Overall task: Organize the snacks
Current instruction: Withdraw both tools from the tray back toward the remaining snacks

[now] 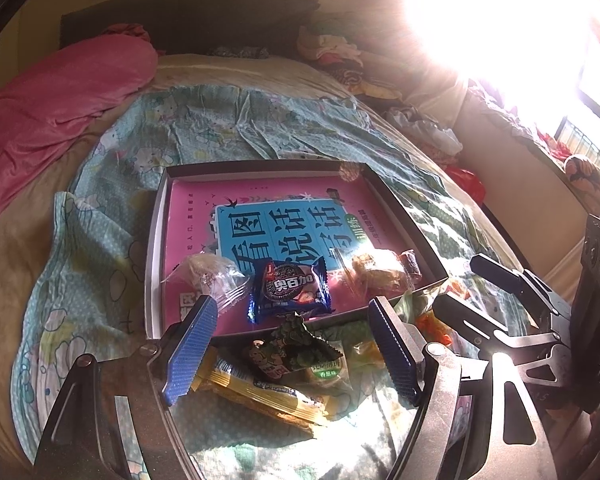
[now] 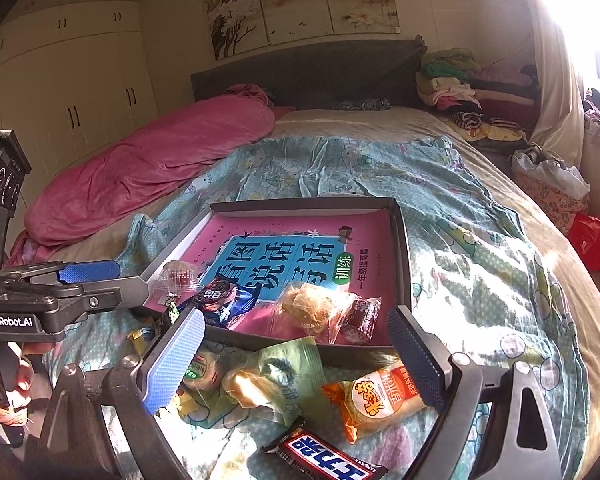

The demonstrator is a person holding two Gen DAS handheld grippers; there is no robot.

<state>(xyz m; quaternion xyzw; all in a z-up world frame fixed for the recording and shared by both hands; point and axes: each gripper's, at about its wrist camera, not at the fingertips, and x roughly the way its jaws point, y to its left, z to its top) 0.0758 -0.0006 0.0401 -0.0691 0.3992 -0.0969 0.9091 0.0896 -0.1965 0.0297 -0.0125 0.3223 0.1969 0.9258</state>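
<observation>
Three wrapped snacks already lie along the near edge of a shallow box lid point(image 2: 402, 240) lined with a pink book: left to right, a clear-wrapped pastry point(image 2: 178, 276), a blue Oreo pack point(image 2: 224, 300), a flaky pastry point(image 2: 320, 308). Loose on the bedspread point(image 2: 480, 264) (nearer the person) wait a green packet point(image 2: 288, 372), an orange rice-cracker pack point(image 2: 376, 400) and a Snickers bar point(image 2: 324, 458). Left gripper point(image 1: 292, 340) and right gripper point(image 2: 296, 360) both gape wide, holding nothing. Sorting looks partway through; next, probably, closing on one loose packet and carrying it into the lid.
</observation>
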